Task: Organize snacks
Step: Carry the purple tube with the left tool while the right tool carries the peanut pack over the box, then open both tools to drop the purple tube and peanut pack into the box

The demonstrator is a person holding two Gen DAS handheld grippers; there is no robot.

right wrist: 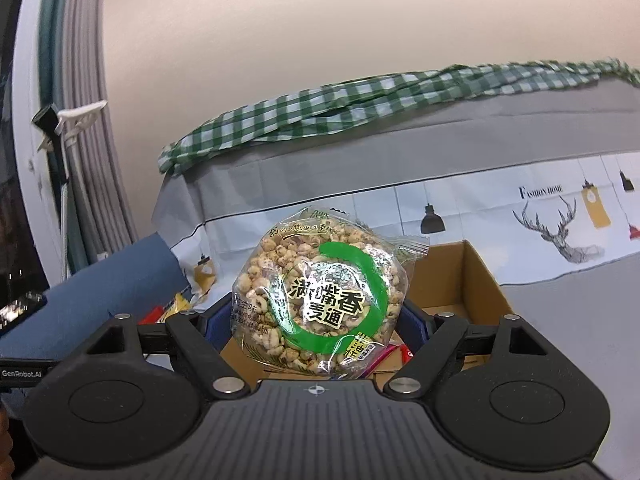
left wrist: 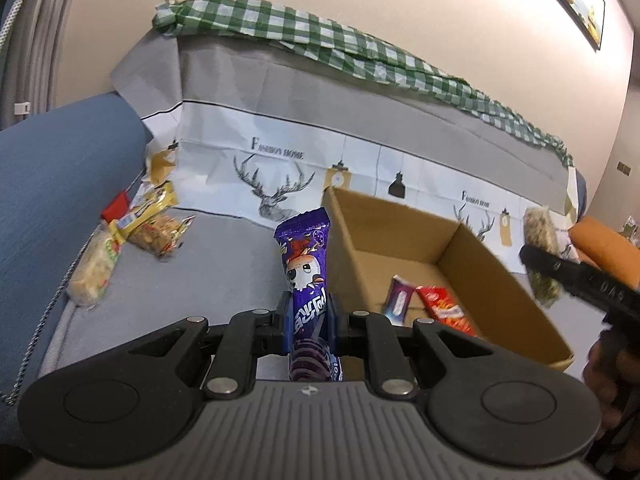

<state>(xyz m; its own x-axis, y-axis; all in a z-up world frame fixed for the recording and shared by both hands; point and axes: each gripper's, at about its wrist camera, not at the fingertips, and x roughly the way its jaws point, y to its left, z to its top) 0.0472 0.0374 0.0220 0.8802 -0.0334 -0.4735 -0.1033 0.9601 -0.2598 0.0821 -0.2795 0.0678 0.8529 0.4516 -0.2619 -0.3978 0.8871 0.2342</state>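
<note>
Snacks are in both grips, a purple packet [left wrist: 306,276] pinched upright by the left gripper [left wrist: 310,316] beside the cardboard box [left wrist: 460,248] and a puffed-grain bag [right wrist: 316,296] clamped wide by the right gripper [right wrist: 320,320] above it, so each should clear the rim before release

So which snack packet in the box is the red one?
The red packet lying on the right side of the cardboard box floor; the packet beside it is purple and white.
</note>
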